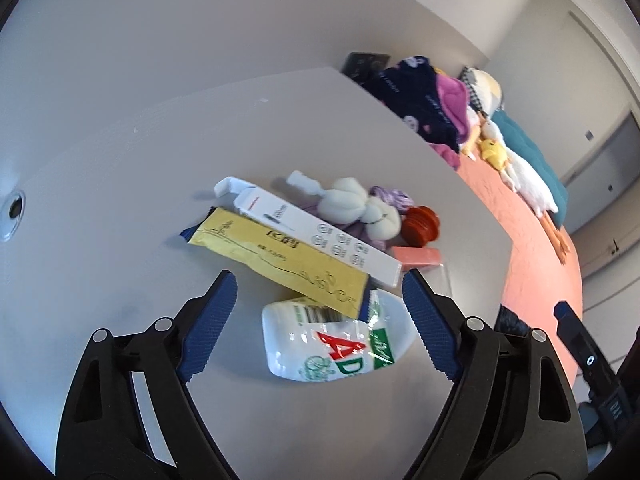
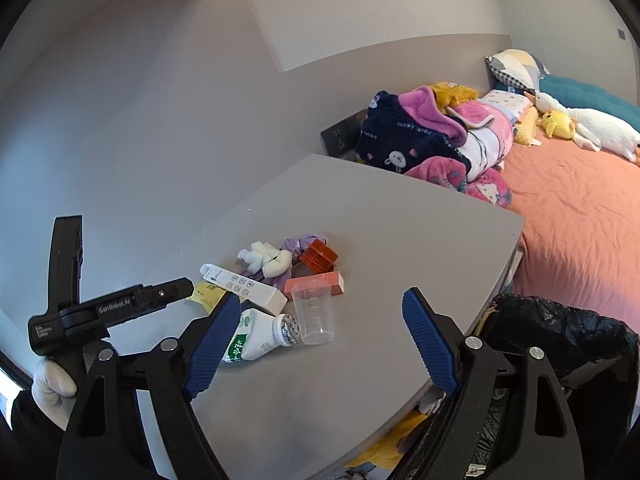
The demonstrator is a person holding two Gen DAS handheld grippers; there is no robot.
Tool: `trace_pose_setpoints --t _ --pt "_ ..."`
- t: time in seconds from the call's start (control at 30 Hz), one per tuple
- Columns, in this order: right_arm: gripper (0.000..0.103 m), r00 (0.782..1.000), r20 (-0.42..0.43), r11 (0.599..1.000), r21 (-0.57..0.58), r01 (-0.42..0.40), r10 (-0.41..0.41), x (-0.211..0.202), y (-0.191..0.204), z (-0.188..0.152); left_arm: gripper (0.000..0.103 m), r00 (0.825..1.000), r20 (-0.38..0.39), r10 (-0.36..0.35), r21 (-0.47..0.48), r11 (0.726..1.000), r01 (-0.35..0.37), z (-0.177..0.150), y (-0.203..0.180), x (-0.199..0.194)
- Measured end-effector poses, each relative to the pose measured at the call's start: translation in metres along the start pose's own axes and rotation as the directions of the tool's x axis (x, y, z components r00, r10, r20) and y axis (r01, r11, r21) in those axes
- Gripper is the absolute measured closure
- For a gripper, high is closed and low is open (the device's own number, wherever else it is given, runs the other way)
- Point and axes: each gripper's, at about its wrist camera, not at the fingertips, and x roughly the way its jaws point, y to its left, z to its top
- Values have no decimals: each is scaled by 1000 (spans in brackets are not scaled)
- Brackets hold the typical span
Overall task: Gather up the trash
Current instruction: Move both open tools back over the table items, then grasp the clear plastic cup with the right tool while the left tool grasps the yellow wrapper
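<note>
A pile of trash lies on the grey table (image 1: 120, 184): a white squashed bottle with red letters (image 1: 336, 340), a yellow wrapper (image 1: 280, 260), a long white box (image 1: 320, 236), a white cloth knot (image 1: 360, 204), an orange cap (image 1: 420, 224) and a pink box (image 1: 416, 258). My left gripper (image 1: 320, 292) is open just above the bottle and wrapper. My right gripper (image 2: 320, 312) is open and empty, set back from the pile, with a clear plastic cup (image 2: 314, 312) lying between its fingers in view. The bottle (image 2: 260, 334) and left gripper body (image 2: 108, 308) show in the right wrist view.
A black trash bag (image 2: 560, 332) hangs open at the table's right front corner. A bed with an orange sheet (image 2: 580, 216), heaped clothes (image 2: 424, 136) and plush toys (image 2: 592, 124) runs along the right side. A grey wall stands behind the table.
</note>
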Motion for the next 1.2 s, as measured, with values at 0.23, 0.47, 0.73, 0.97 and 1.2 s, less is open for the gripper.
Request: trace_pose_setpoints --t 0.23,0.47,0.73,0.97,1.2 --pt "31 997 -78 1000 2 -10 10 39 -1 0 28 996 -73 45 -116 992 -54 9 24 24" --pt "37 989 -149 1000 -3 -24 24 74 1 0 35 988 -145 57 -213 973 -87 14 38 41" --pt "42 977 -212 1000 -12 -26 23 107 3 -1 44 974 -217 66 -303 944 -131 19 45 59" --pt "54 961 -273 999 14 -32 35 128 -1 -8 60 972 -212 103 -339 925 -172 27 45 65" --pt "62 958 -284 1000 10 -27 28 129 -2 -8 78 979 -182 91 -370 916 -154 27 53 65"
